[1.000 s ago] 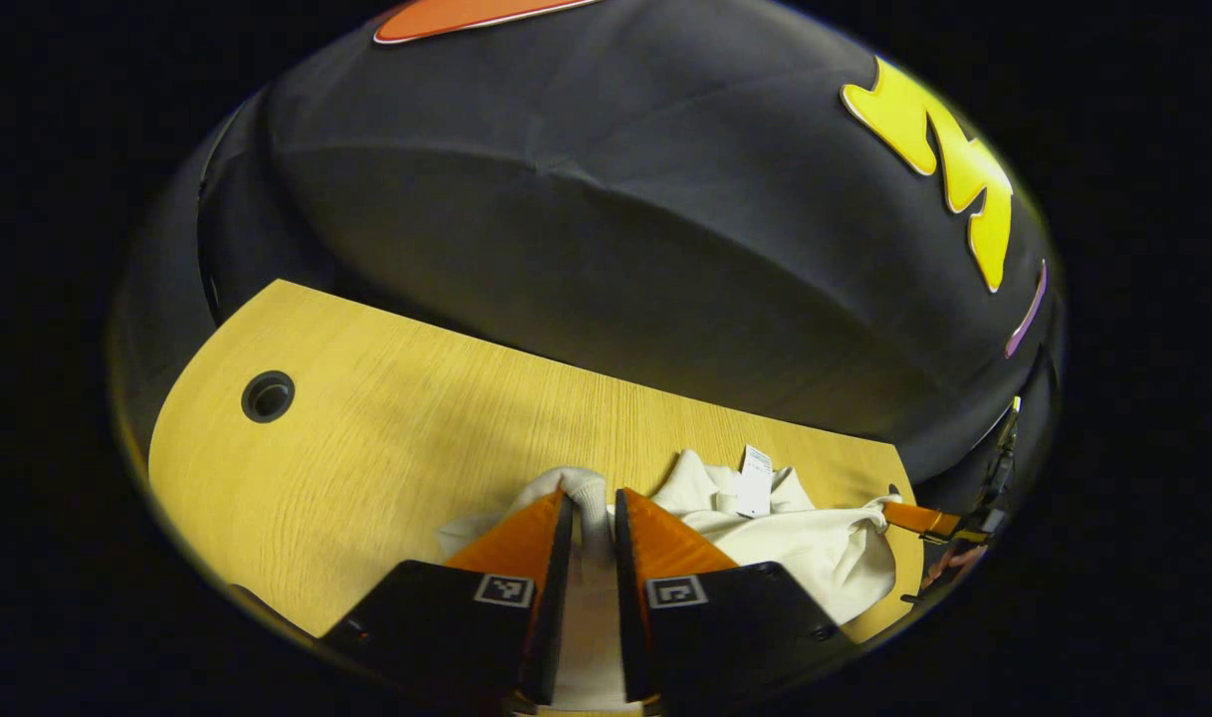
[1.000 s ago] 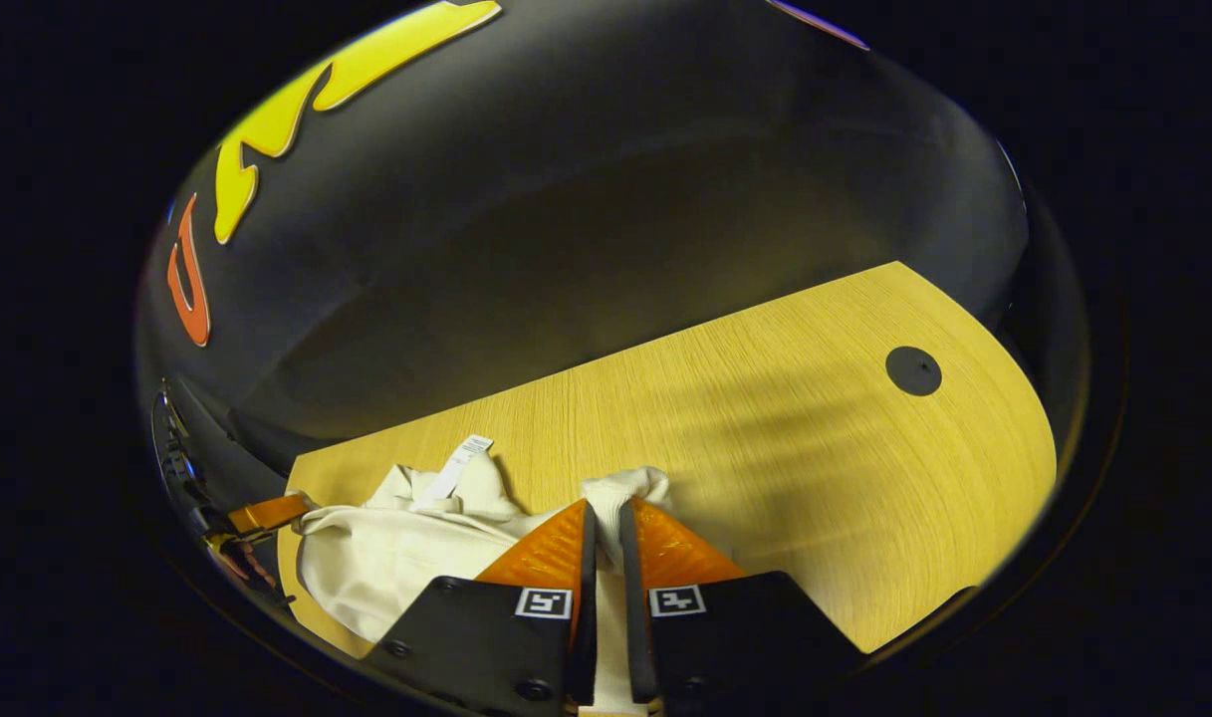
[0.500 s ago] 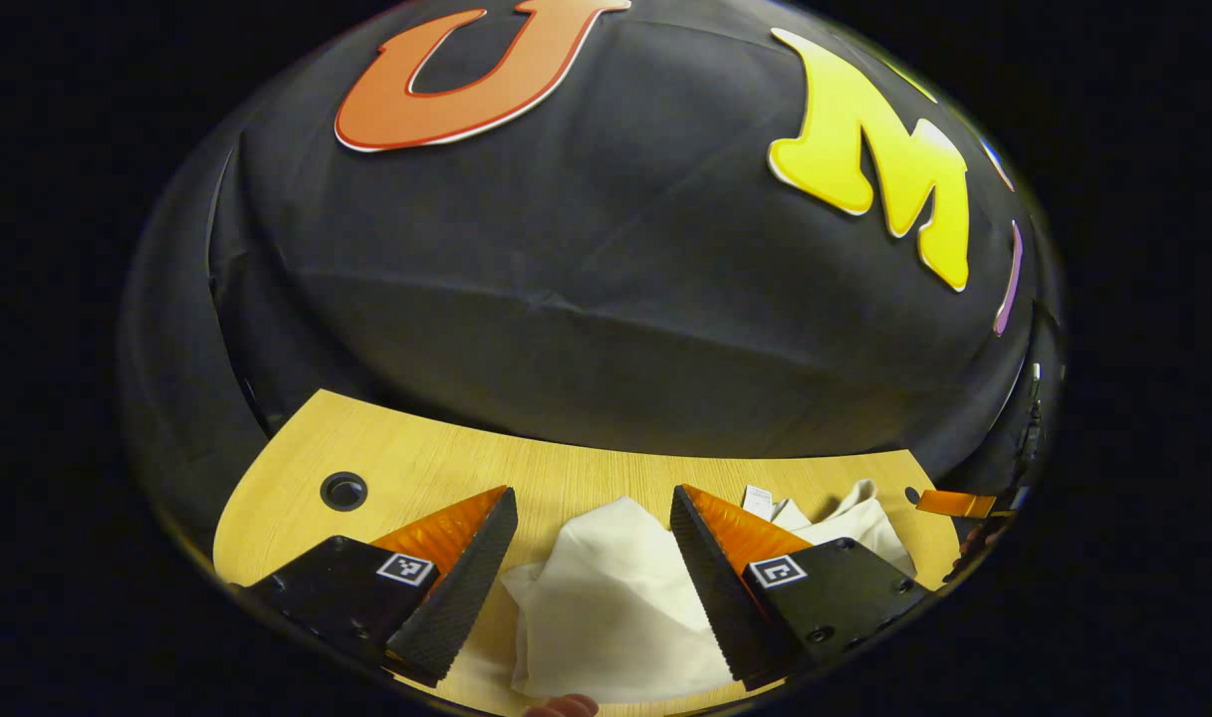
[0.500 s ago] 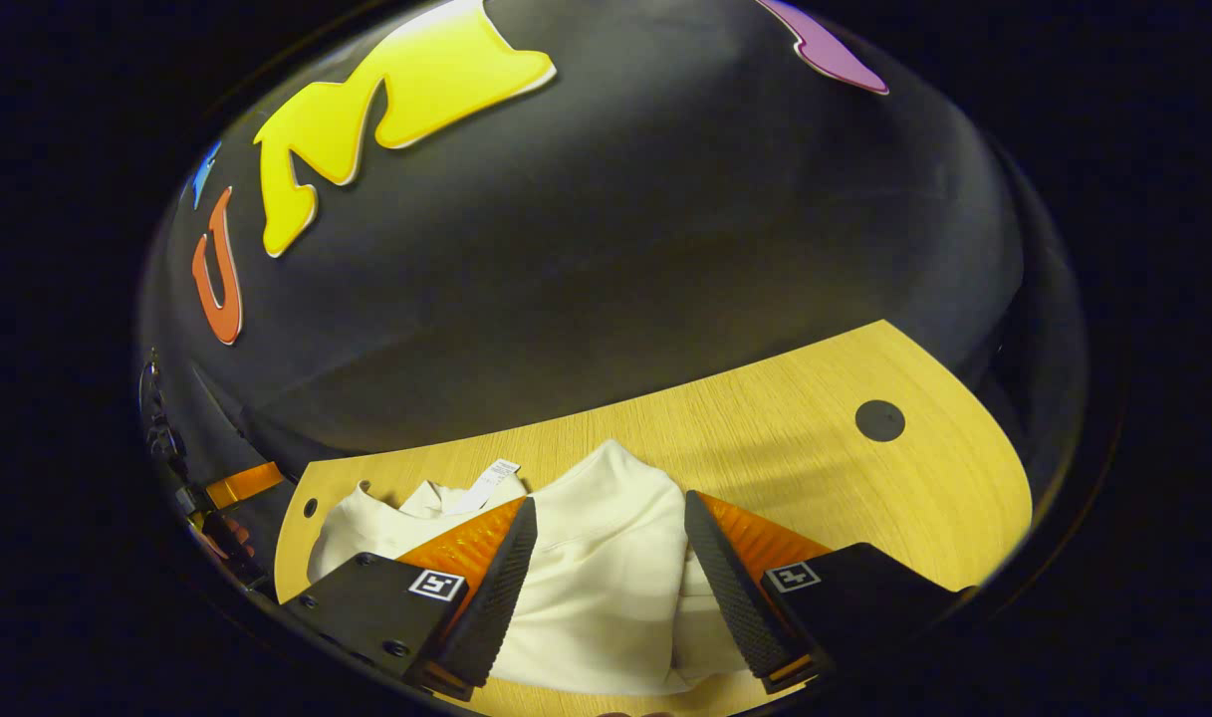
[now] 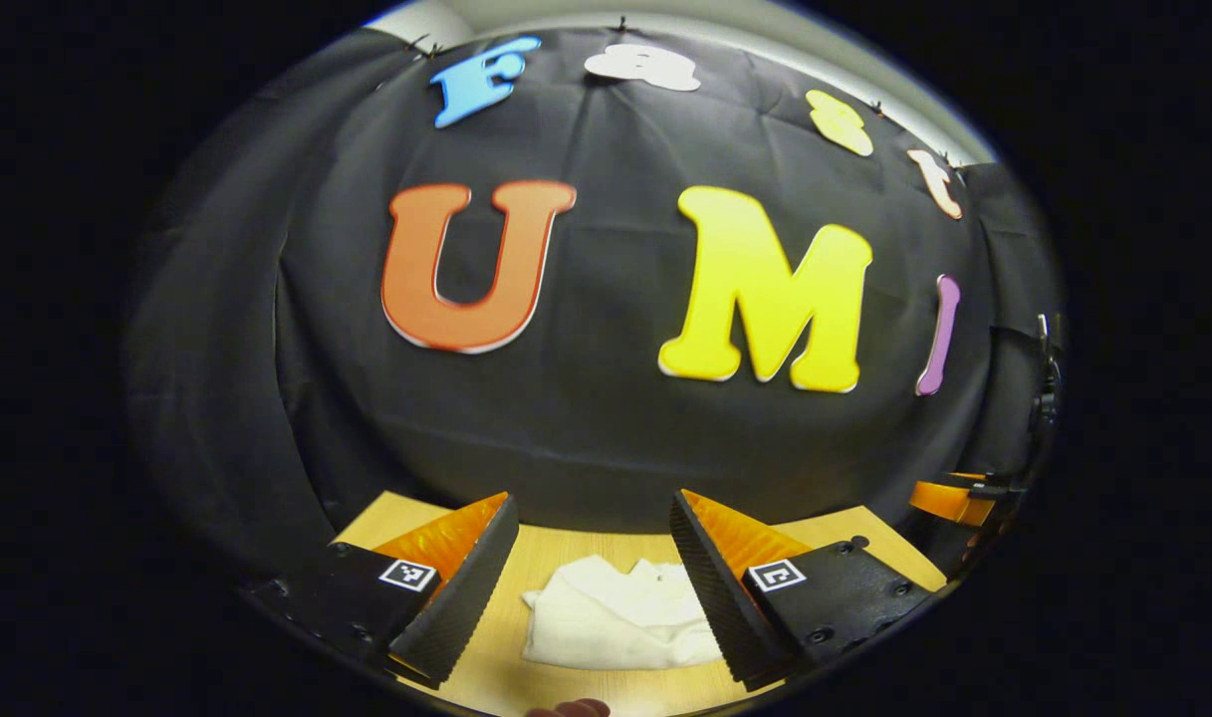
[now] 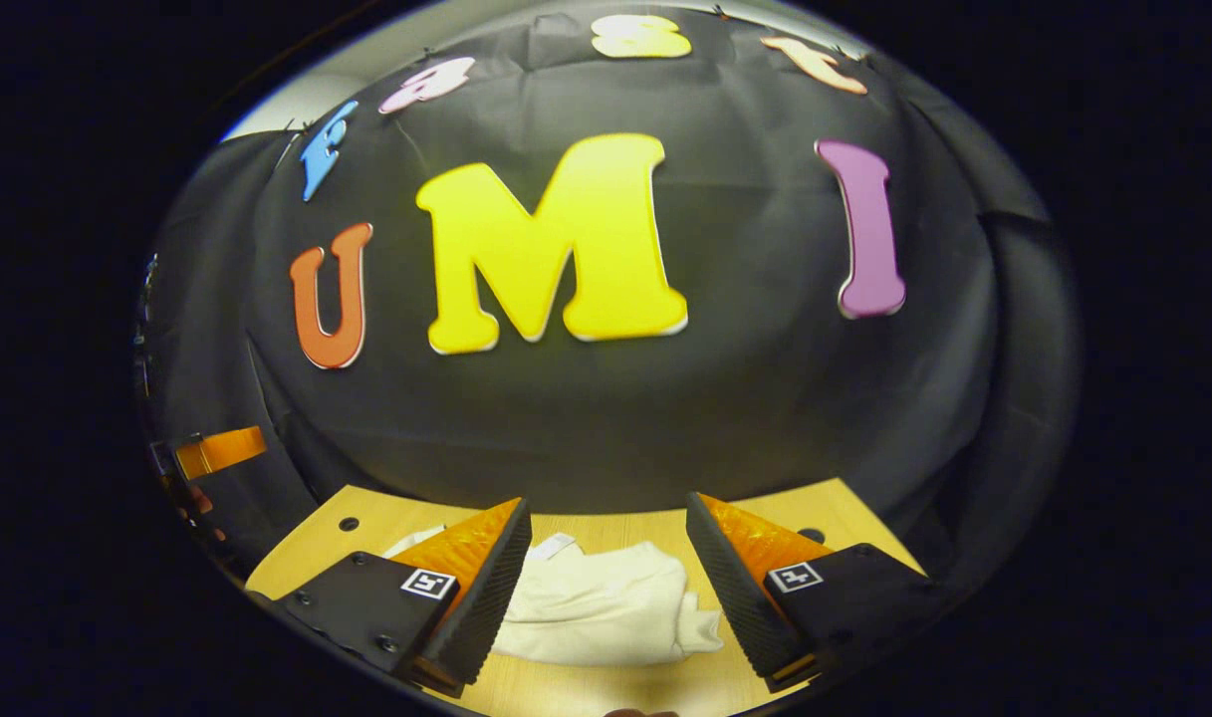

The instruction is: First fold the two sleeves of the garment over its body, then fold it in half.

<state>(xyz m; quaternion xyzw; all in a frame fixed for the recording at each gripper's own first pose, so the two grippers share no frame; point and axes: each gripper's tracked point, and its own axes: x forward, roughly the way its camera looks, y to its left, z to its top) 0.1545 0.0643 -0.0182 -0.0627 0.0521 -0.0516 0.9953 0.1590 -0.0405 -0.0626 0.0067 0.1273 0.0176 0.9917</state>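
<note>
In the left gripper view we see our left hand-held gripper [image 5: 593, 558] with its two orange-and-black fingers spread wide apart and nothing between them. Ahead of it and below, seen through the gap between the fingers, the white garment [image 5: 615, 622] lies folded into a compact bundle on the wooden desk [image 5: 486, 662]. The fingers are clear of the cloth and raised above the desk. Far off to this gripper's right, at the edge of the view, we catch an orange finger of the other hand-held gripper [image 5: 949, 500].

In the right gripper view our right hand-held gripper [image 6: 606, 553] is likewise open, its fingers set wide and holding nothing. The garment [image 6: 606, 607] lies on the desk [image 6: 366, 528] ahead of and below it, again framed by the gap between the fingers, its folded edges stacked and one rolled end pointing toward the gripper's right finger. A small white tag [image 6: 554, 543] shows at the far edge of the bundle. Well off to this gripper's left we see an orange finger of the left hand-held gripper [image 6: 222, 450]. Two small round holes [image 6: 349, 523] sit in the desk near its far corners.
</note>
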